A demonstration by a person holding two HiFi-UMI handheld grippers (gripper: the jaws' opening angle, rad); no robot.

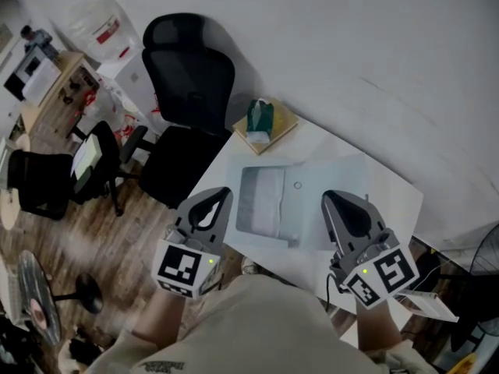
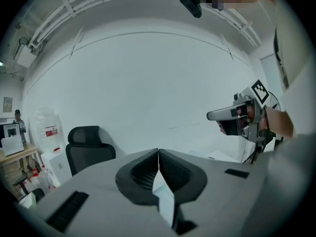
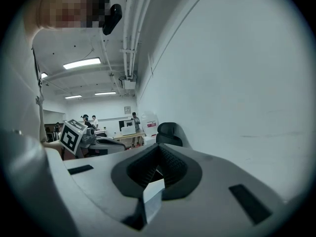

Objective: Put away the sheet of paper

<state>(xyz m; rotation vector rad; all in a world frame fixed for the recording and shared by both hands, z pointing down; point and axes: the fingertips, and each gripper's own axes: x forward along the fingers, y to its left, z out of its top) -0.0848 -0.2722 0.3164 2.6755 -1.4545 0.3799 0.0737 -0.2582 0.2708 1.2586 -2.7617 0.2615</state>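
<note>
A translucent document pouch [image 1: 327,201] with a snap button lies flat on the white table [image 1: 390,189]. A whiter sheet of paper [image 1: 261,201] shows at its left half; whether it is inside or under the pouch I cannot tell. My left gripper [image 1: 221,196] hovers at the pouch's left edge and my right gripper [image 1: 330,199] over its right part, both near the table's front. Both are shut and hold nothing. In the left gripper view the left gripper [image 2: 158,151] points at the bare wall, jaw tips touching. The right gripper [image 3: 159,146] looks the same in its own view.
A green tissue box [image 1: 261,119] sits on a wooden board [image 1: 284,127] at the table's far corner. A black office chair [image 1: 191,92] stands left of the table. Desks, chairs and people fill the room further left. A fan [image 1: 35,306] stands on the wooden floor.
</note>
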